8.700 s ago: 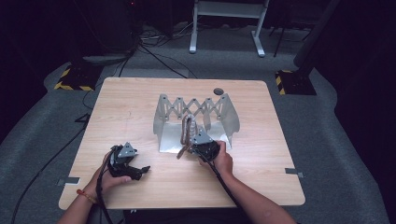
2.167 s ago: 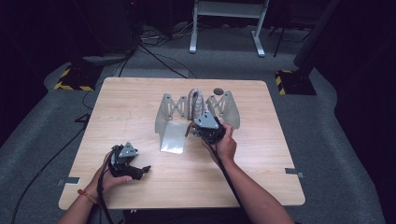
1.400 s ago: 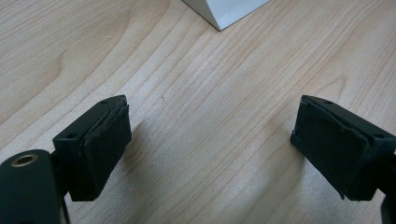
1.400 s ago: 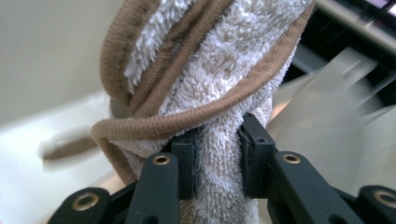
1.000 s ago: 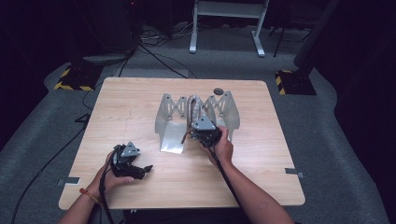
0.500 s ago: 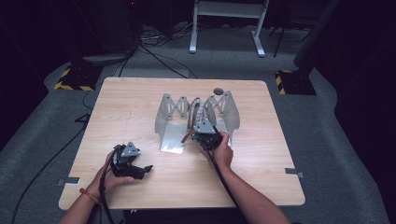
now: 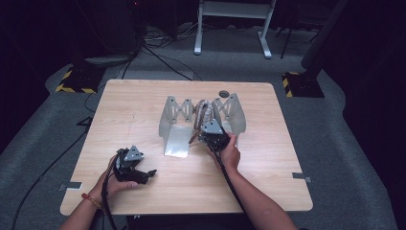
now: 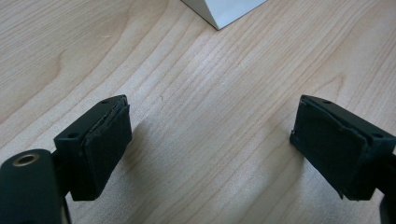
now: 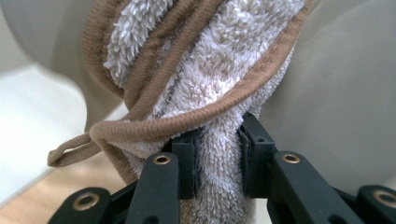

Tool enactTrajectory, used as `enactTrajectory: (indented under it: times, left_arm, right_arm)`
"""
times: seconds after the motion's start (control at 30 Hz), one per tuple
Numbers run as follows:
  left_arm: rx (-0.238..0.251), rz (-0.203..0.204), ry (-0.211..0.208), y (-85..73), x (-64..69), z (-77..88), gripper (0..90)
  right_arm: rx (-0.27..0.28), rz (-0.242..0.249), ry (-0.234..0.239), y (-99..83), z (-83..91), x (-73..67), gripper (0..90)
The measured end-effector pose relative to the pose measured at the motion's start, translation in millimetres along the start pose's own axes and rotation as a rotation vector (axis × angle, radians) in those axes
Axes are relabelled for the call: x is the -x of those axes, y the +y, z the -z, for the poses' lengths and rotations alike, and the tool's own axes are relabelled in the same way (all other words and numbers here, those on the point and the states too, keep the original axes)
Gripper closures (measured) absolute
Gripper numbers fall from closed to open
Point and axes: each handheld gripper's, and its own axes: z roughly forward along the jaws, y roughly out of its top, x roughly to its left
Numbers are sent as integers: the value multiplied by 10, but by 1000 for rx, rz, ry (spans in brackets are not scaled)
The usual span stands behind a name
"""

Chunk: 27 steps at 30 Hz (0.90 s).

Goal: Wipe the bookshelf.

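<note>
Between the two metal end plates of the folding rack [image 7: 174, 125], your right gripper [image 7: 209, 136] blocks most of the towel [image 7: 204, 109] from the high view; you see just a brownish strip rising behind the gripper, toward the rack's zigzag links. Whether the cloth hangs over a link or merely leans on it is hard to make out from above. Along the right gripper view, the towel [image 9: 205, 79] is cut off at the top and bottom edges, so its full length stays unknown. What you do see is a bunched fold of pale terry with brown piping and a small brown loop [image 9: 70, 151] dangling at the left, with the rack's pale metal wall [image 9: 345, 93] close behind.

Your right gripper [image 9: 217, 161] is pinching that fold: both pads press into the pile, the cloth squeezed narrow between them and spreading out just above the tips.

Your left gripper [image 7: 143, 175] rests near the table's near-left corner, well apart from the rack. Its own view shows it [image 8: 210, 154] spread wide over bare wood [image 8: 210, 84], with nothing between the pads [image 8: 105, 147], and a pale corner of the rack [image 8: 224, 11] cut off at the top edge.
</note>
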Motion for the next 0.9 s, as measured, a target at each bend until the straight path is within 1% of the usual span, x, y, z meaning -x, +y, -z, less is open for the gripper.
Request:
enactTrajectory:
  times: [0.07,0.13,0.2,0.3,0.4,0.53,0.63,0.73,0.8,0.9]
  left_arm:
    - [-1,0,-1,0,0,1,123]
    - [-1,-1,-1,0,0,1,123]
    - [-1,-5,1,1,-3,2,123]
    - [-1,-7,2,1,-4,2,124]
    - [-1,-8,2,1,-4,2,124]
    - [-1,-7,1,1,-4,2,123]
    - [-1,-4,-1,0,-1,2,124]
    - [2,-2,-4,-3,2,2,126]
    - [3,-3,-3,-6,4,5,130]
    - [3,-2,-3,-7,4,5,131]
  right_arm:
    - [-28,7,11,-75,-68,-31,722]
    - [-67,-13,34,-175,-147,-51,722]
    - [-73,-16,37,-229,-171,-66,722]
    - [-55,-5,30,-194,-114,-74,723]
    - [-11,2,16,-109,0,-53,722]
    - [76,10,-19,91,215,27,723]
    - [116,11,-36,231,332,102,723]
    - [122,-3,-45,288,378,171,722]
    - [113,-1,-44,252,377,184,723]
    - [84,1,-30,150,344,175,723]
